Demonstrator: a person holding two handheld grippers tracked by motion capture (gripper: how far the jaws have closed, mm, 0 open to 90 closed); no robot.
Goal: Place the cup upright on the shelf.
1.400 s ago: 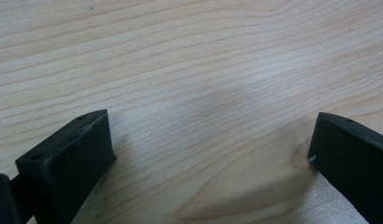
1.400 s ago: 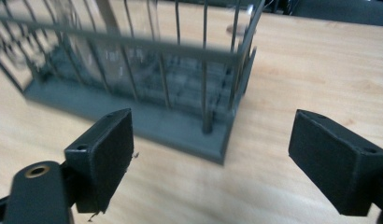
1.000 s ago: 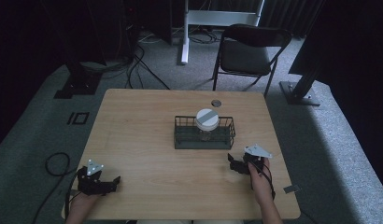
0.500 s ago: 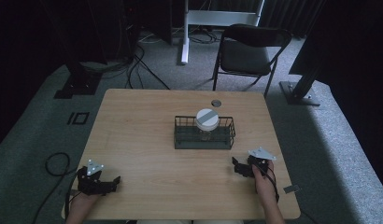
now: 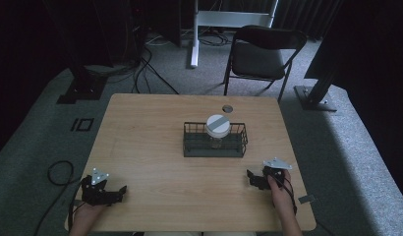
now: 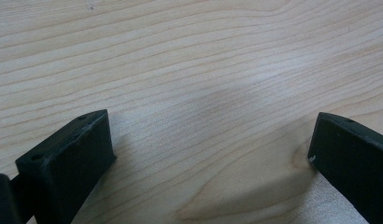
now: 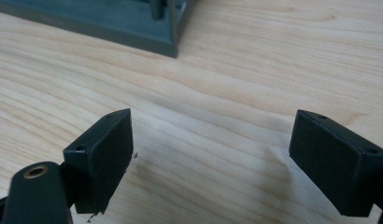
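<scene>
Two grippers rest low at the near edge of the wooden table (image 5: 140, 132). High view: left gripper (image 5: 122, 191) at near-left corner, right gripper (image 5: 249, 175) near-right, well apart from each other. Wire basket (image 5: 215, 147) sits mid-table, holding a clear jar (image 5: 218, 138) with a white, grey-striped lid (image 5: 218, 125). Right gripper view adds a basket corner just ahead of its widely parted jaws. Left gripper view: jaws equally spread over bare wood grain. No legible writing on lid or basket.
</scene>
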